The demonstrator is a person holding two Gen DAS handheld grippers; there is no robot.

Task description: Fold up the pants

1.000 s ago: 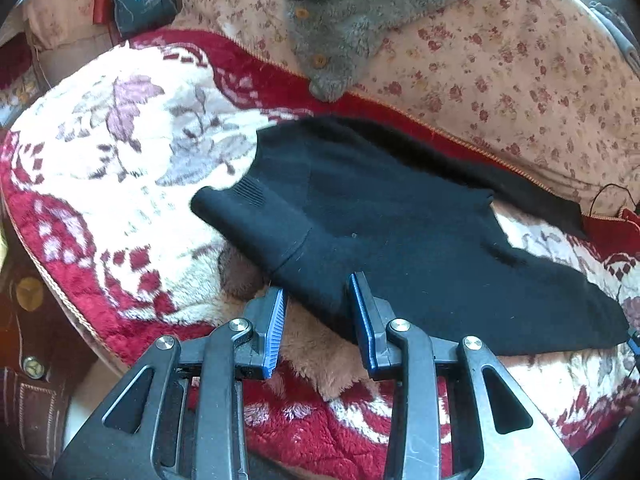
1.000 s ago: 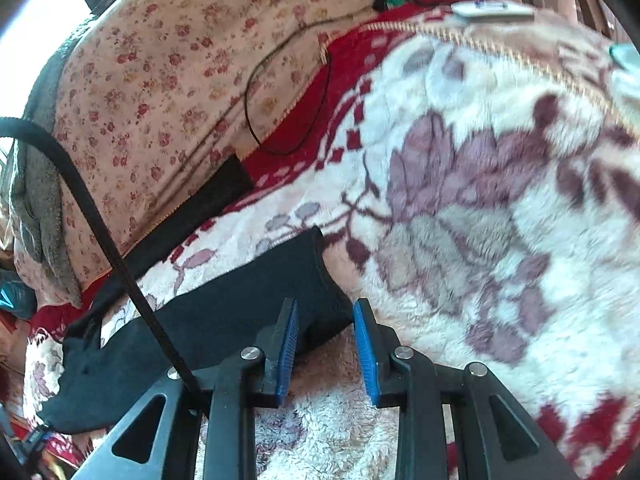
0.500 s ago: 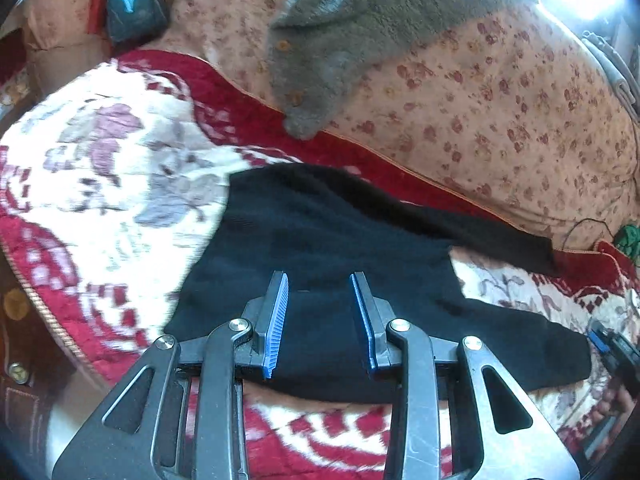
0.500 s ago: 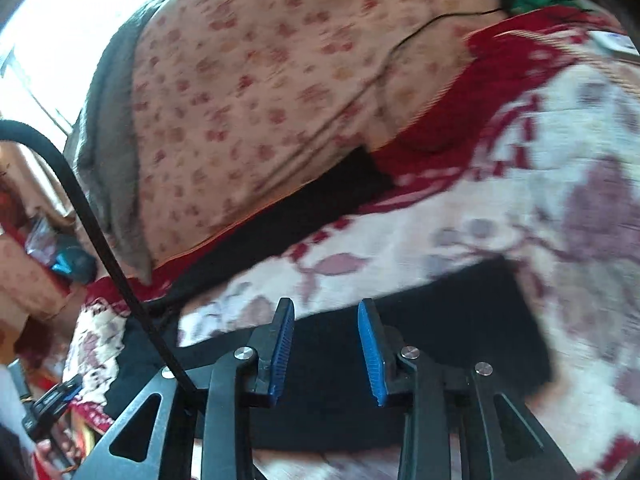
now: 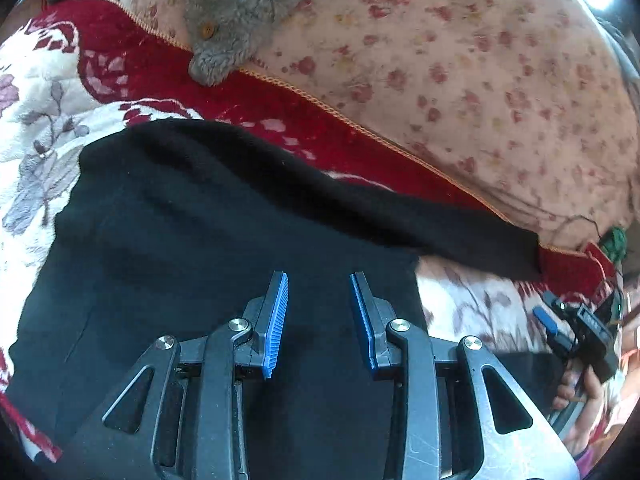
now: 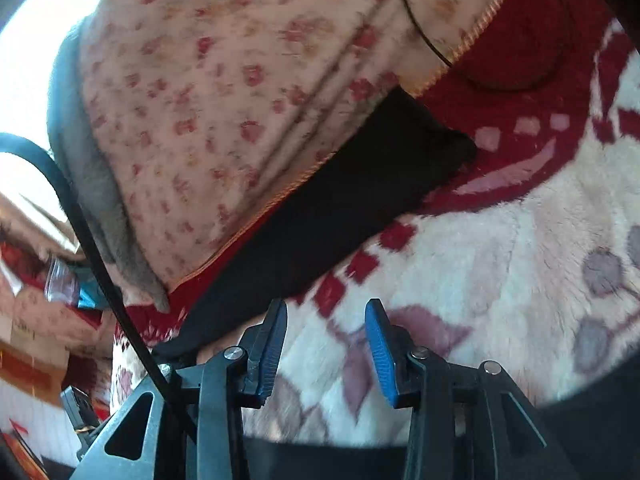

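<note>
**A:** Where are the black knitted pants (image 5: 208, 248) right now?

**B:** Spread on the plush red-and-cream floral blanket (image 5: 36, 92) of the bed. The body of the garment lies directly under and ahead of the left tool (image 5: 319, 314). 1 leg (image 5: 460, 236) runs off ahead and to its right, along the blanket's red border, just beside the pink flowered quilt (image 5: 460, 80). From the right tool (image 6: 326, 344), that same leg (image 6: 352, 200) stretches ahead and to the left, and its cuff end lies ahead, slightly right.

**A:** And the 2 tools?

**B:** Both released. The left tool's blue pads stand apart above the black cloth with nothing between them. The right tool's pads are also apart, over bare blanket, with the leg's edge just left of its left finger.

**A:** How will the cloth handle?

**B:** I judge it soft, light and limp, a stretchy knit. It will sag from any pinch point and probably cling to the fuzzy blanket pile, so dragging could bunch it. Nothing fragile or slippery here.

**A:** Where would you take hold?

**B:** At edges, not mid-panel: the left tool at the waist end to its left, the right tool at the cuff ahead of it, pinching through both layers so the leg lifts as 1 piece. The grey fleece garment (image 5: 240, 12) further ahead stays out of it.
</note>
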